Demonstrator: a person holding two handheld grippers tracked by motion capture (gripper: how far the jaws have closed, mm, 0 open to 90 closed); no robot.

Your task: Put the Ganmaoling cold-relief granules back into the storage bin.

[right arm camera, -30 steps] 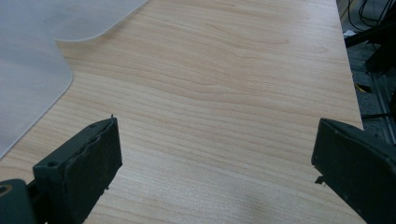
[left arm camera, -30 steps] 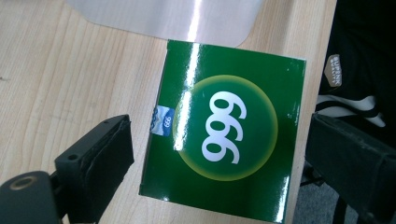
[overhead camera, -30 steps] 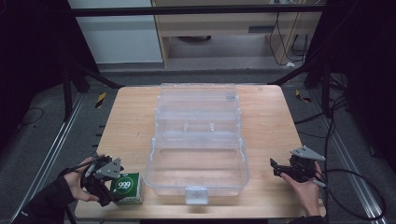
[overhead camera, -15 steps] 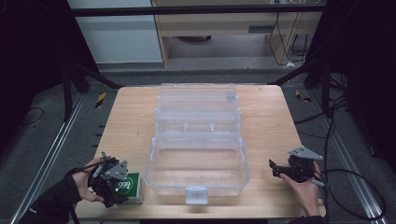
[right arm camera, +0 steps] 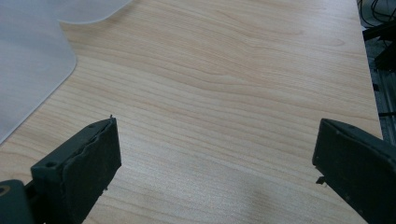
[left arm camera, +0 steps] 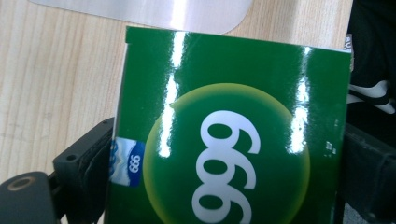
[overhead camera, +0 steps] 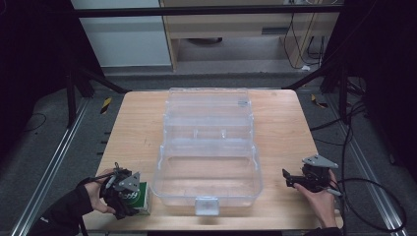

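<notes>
A glossy green box (left arm camera: pixel 233 135) printed with "999" sits between the two jaws of my left gripper (overhead camera: pixel 129 194), which press on its sides at the table's near left corner. The same green box (overhead camera: pixel 139 195) stands just left of a clear plastic case (overhead camera: pixel 209 147) that lies open in the middle of the wooden table (overhead camera: pixel 133 128). My right gripper (overhead camera: pixel 290 178) hovers near the table's right front edge, held in a hand, its jaws wide apart over bare wood (right arm camera: pixel 224 93) with nothing between them. A corner of the clear case (right arm camera: pixel 32 56) lies at the left of the right gripper view.
The open case has a latch (overhead camera: pixel 206 205) at its near edge and divided compartments at its far half. Cables (overhead camera: pixel 373 196) trail off the right side. A metal rail (overhead camera: pixel 54 162) runs along the floor left of the table.
My left gripper and the green box have shifted slightly right, toward the case. The right gripper has stayed about where it was.
</notes>
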